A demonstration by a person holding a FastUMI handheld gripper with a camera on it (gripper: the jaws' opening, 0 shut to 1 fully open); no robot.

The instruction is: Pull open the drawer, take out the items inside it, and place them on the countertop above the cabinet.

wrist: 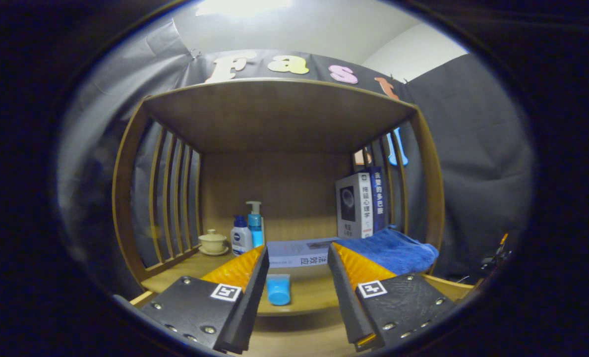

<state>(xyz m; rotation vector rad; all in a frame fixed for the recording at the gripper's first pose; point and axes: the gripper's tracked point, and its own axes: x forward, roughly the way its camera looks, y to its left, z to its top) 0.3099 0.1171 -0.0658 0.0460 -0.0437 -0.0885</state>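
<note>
The jaws (297, 277) stand wide apart and hold nothing. In the gap between them, just ahead and a little nearer the left finger, a small blue cylinder (278, 290) lies on the worktop (304, 297) close to its front edge. Its long axis runs roughly along the line of the fingers, pointing away from them (so a straight closing would likely press on its round sides).

Beyond it a flat book (299, 253) lies across the worktop. A blue towel (391, 250) is heaped just past the right finger, with upright books (361, 204) behind it. Off past the left finger stand two bottles (247, 230) and a lidded cup (212, 242).

The drawer itself cannot be made out here; I judge it sits below the worktop edge, so any next reach for it would call for tipping down.
</note>
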